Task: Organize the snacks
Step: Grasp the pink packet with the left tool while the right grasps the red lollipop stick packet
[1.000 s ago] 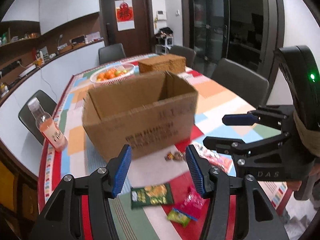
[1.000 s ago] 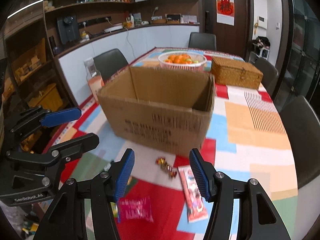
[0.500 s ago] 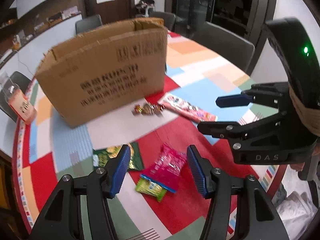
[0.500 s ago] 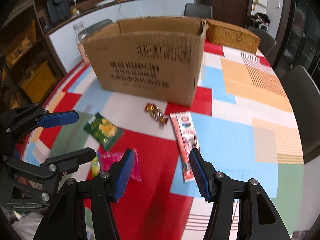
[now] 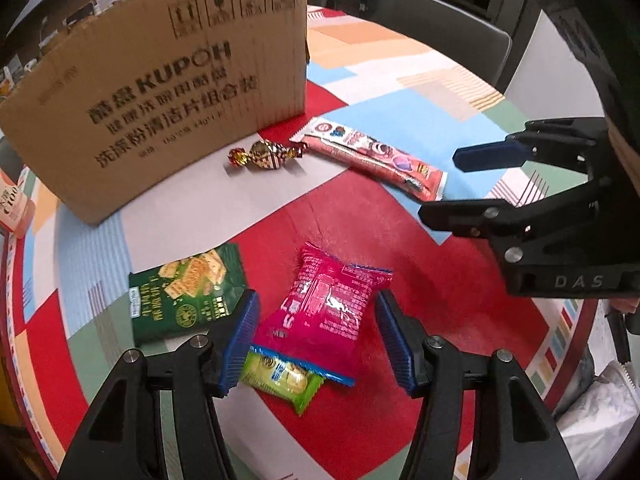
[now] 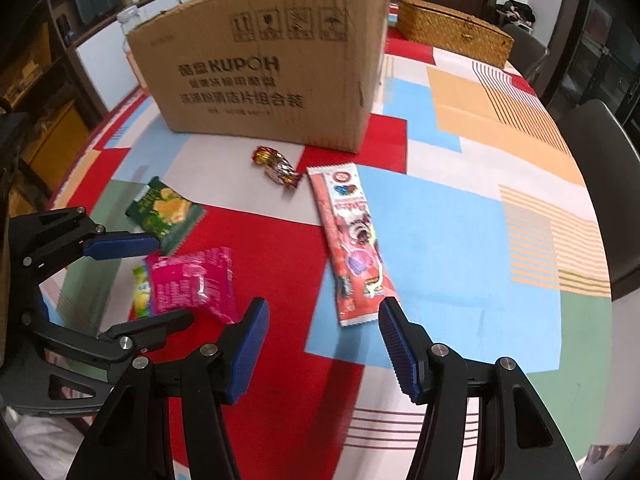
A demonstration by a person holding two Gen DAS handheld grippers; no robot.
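While the left claw (image 5: 316, 336) gapes half-wide, empty, the pink packet (image 5: 326, 312) lies seemingly just below its pads.

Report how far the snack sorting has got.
Done: nothing visible; the cardboard box interior is hidden. In hand: nothing; the left gripper is open around the pink packet, the right gripper open near the long red bar. Left: those, the green cracker bag, lime packet and foil candy.
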